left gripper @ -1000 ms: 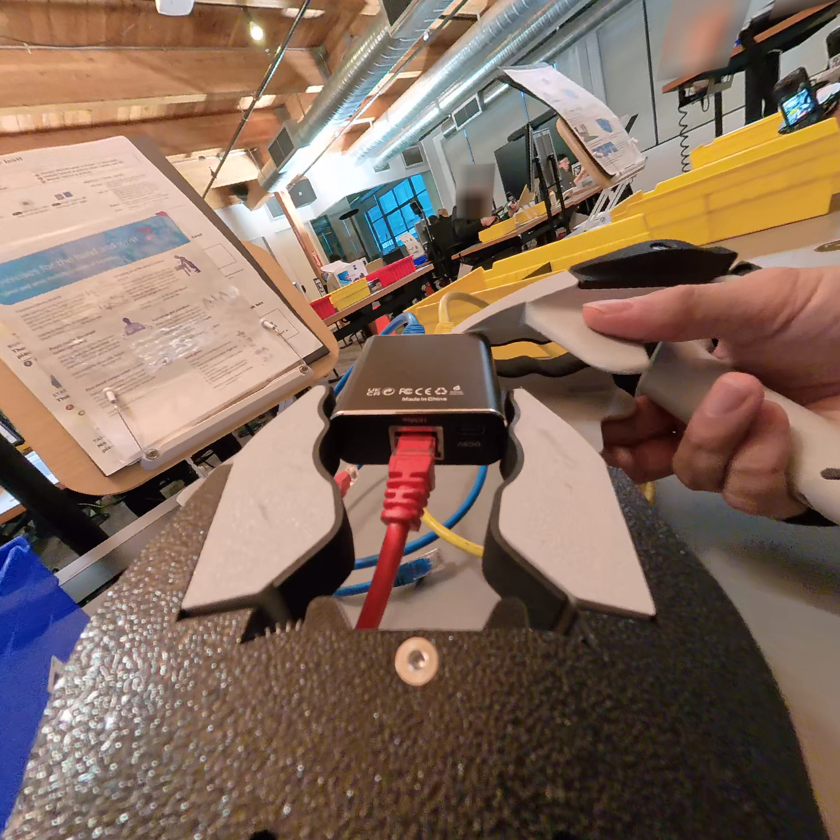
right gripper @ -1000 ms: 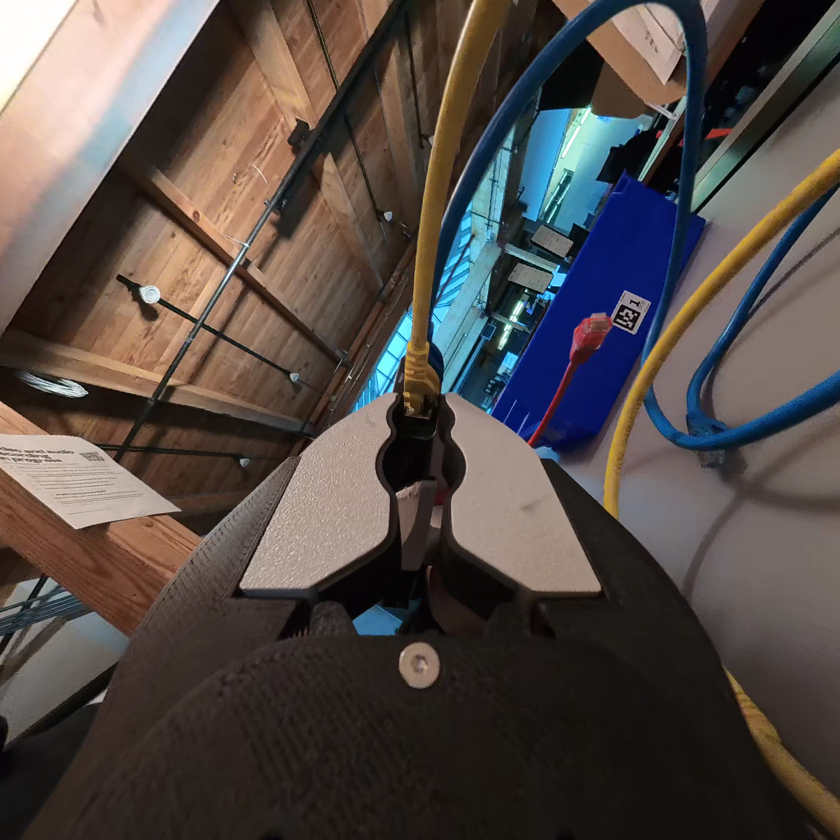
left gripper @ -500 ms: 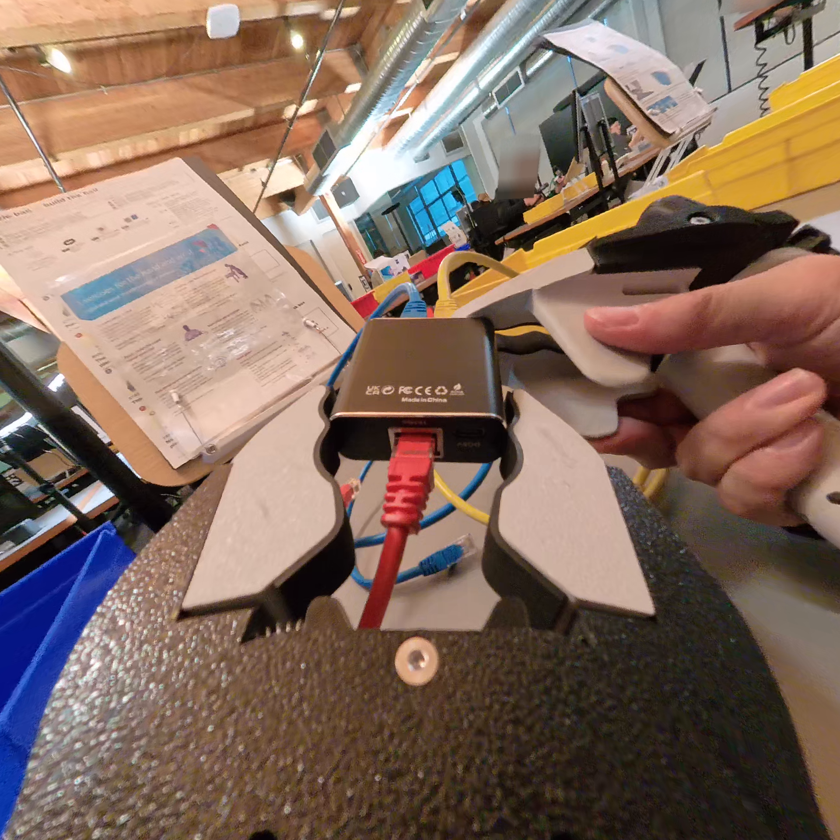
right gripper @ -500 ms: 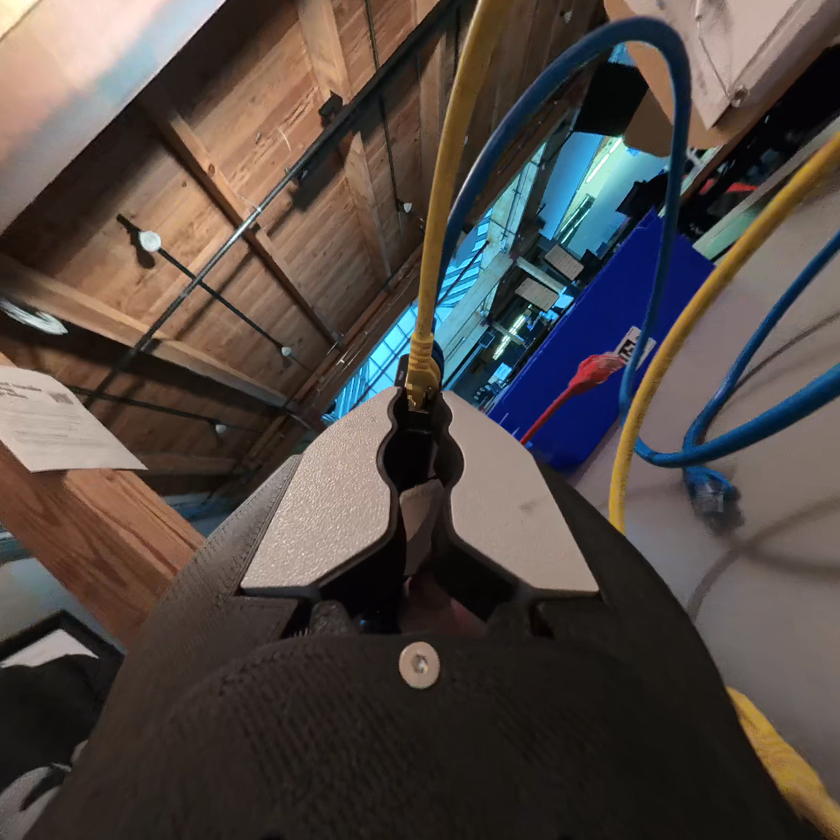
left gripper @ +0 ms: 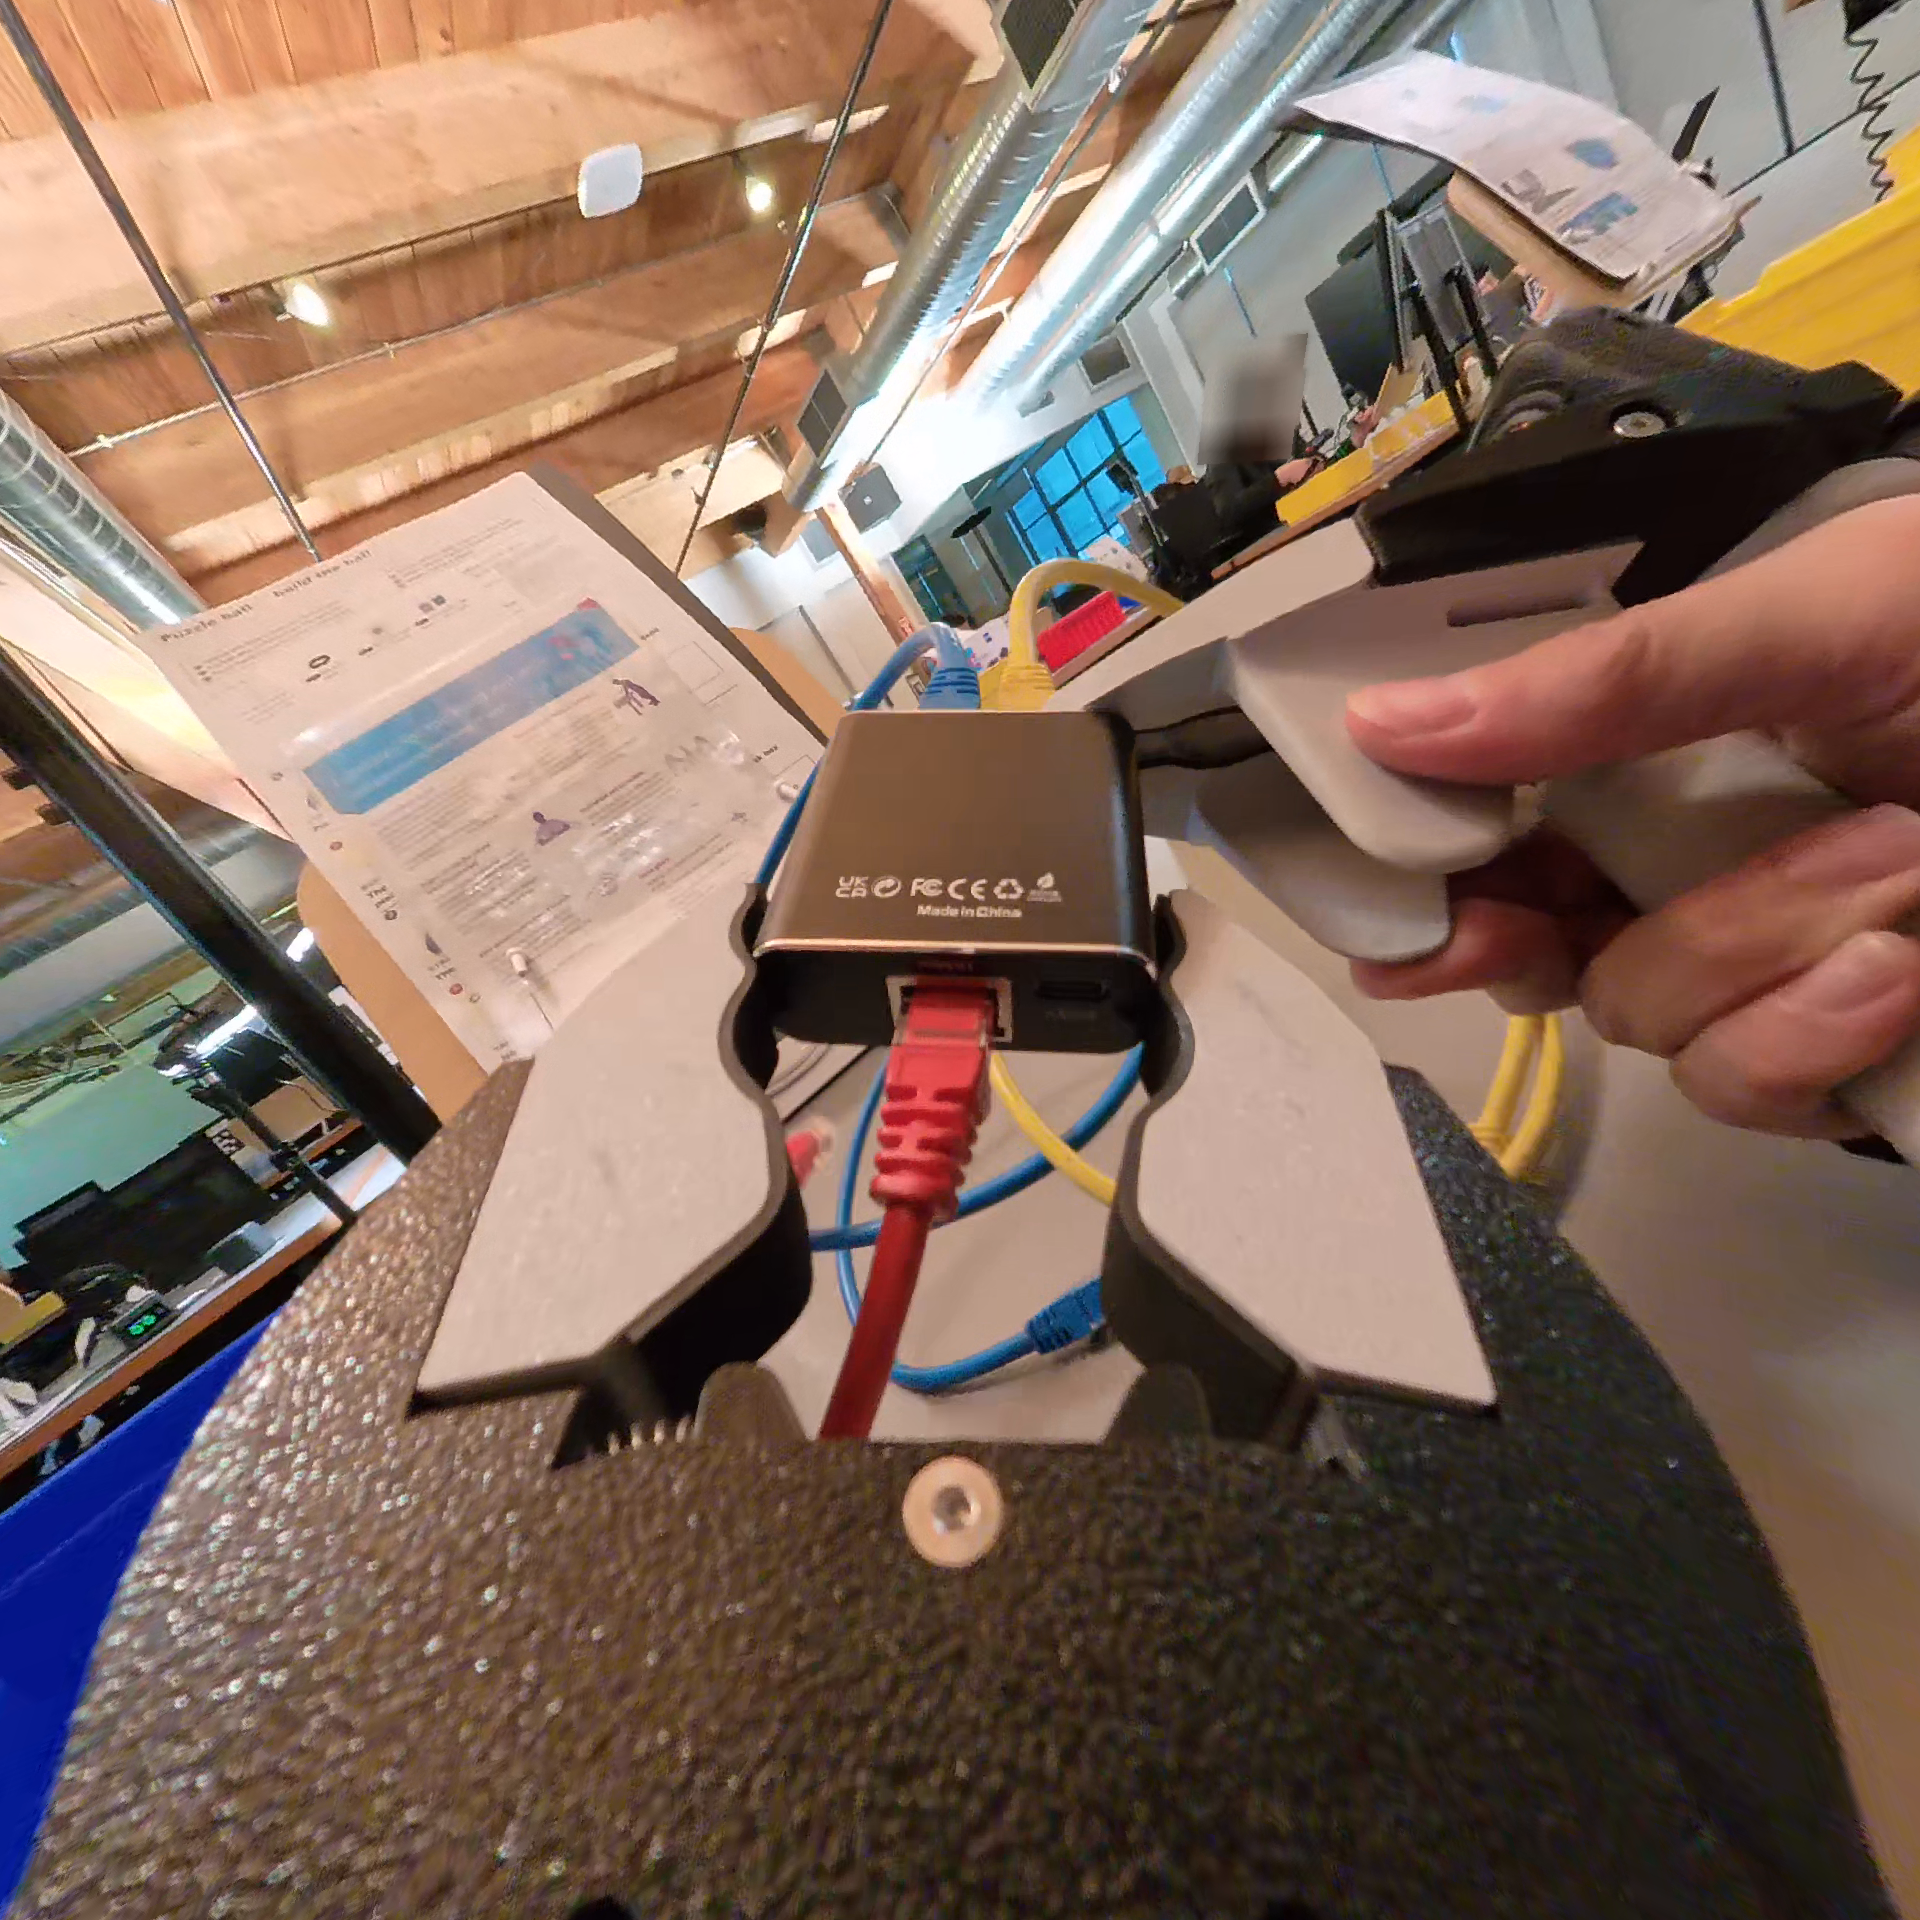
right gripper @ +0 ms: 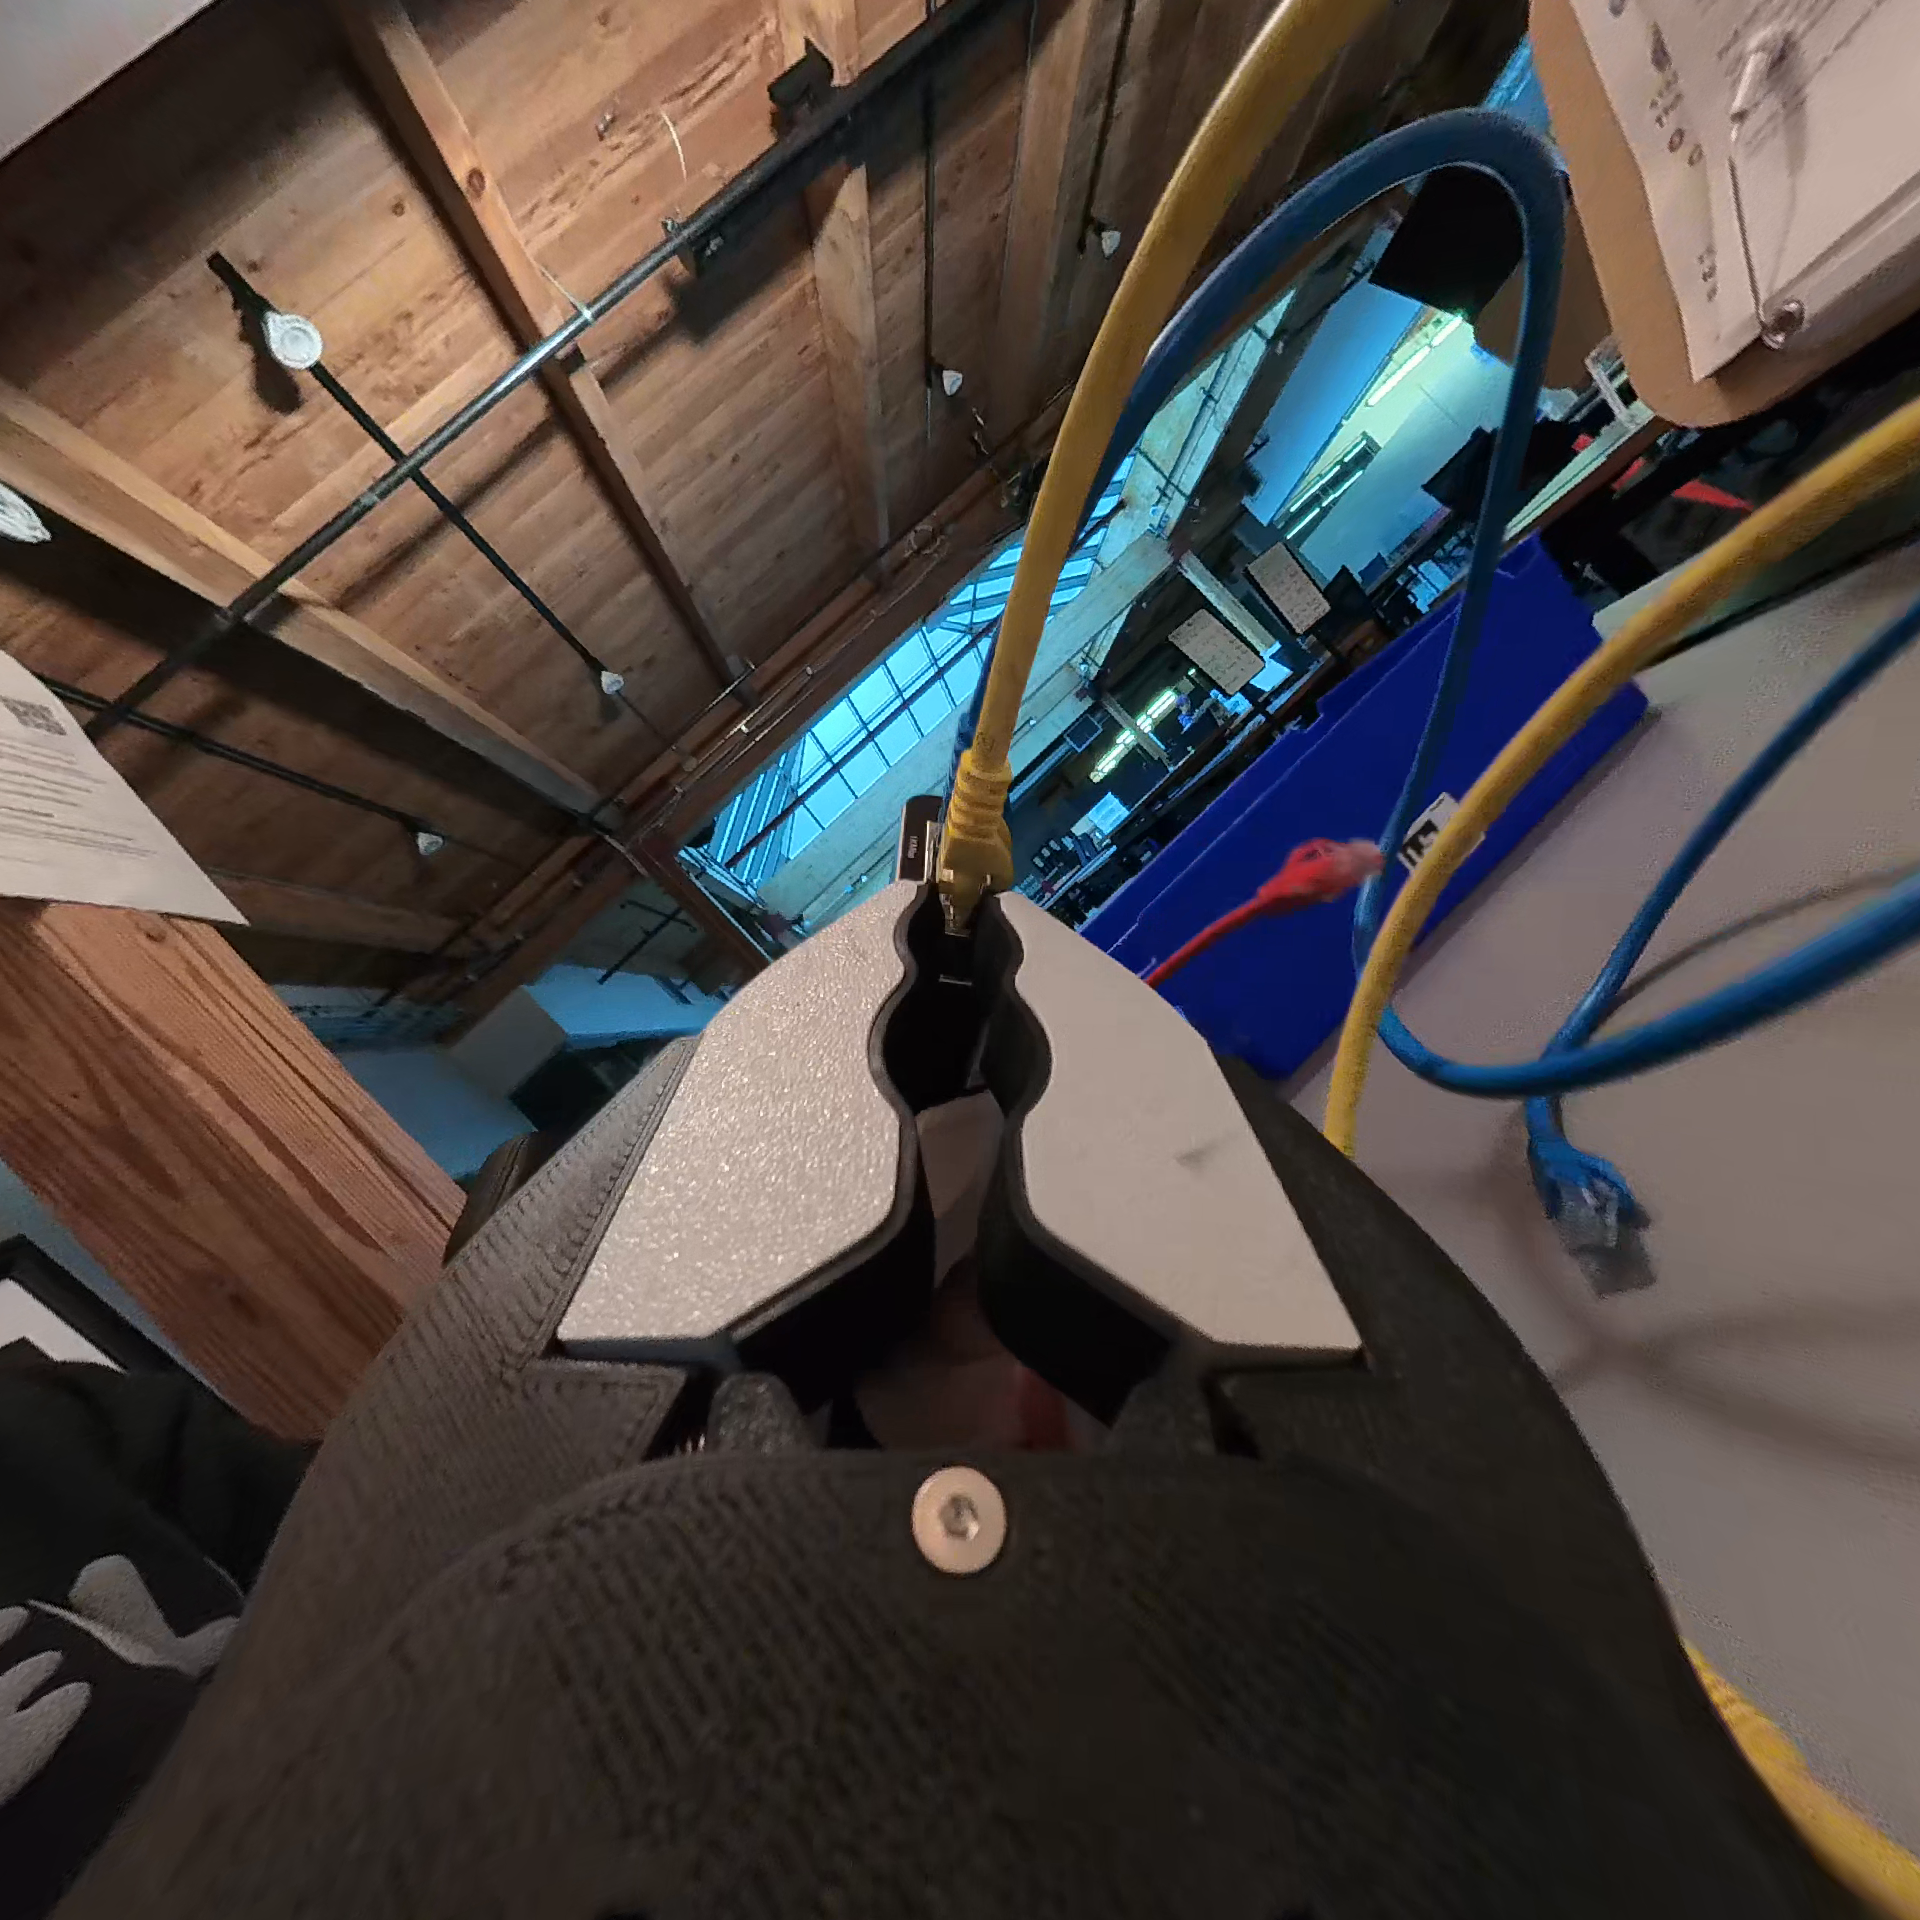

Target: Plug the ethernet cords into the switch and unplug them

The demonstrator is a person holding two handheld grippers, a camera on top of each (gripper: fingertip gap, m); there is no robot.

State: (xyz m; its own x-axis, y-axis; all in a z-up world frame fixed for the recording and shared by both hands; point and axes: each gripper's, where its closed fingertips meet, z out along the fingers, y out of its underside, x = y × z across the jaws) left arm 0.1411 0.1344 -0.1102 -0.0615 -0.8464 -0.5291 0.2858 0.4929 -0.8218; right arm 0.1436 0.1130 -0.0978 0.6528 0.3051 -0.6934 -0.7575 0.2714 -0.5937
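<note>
In the left wrist view my left gripper (left gripper: 956,935) is shut on the black switch (left gripper: 966,821) and holds it above the table. A red cord (left gripper: 930,1081) is plugged into the switch's near port. A blue plug (left gripper: 951,681) and a yellow plug (left gripper: 1023,675) sit at its far side. My right gripper (left gripper: 1081,686), held in a hand (left gripper: 1662,831), reaches that far side. In the right wrist view the right gripper (right gripper: 956,914) is shut on the yellow plug (right gripper: 975,831). I cannot tell whether the yellow plug is seated.
A loose blue plug (right gripper: 1579,1195) and a loose red plug (right gripper: 1320,862) lie by the grey table (right gripper: 1714,1351). A blue bin (right gripper: 1351,790) stands past the table's edge. A paper board (left gripper: 499,748) is left of the switch. Yellow cord (left gripper: 1517,1091) is coiled under the hand.
Both grippers have kept their hold. The left gripper has tilted so more ceiling shows, and the right gripper now sits higher beside the switch. The cords have swung with them.
</note>
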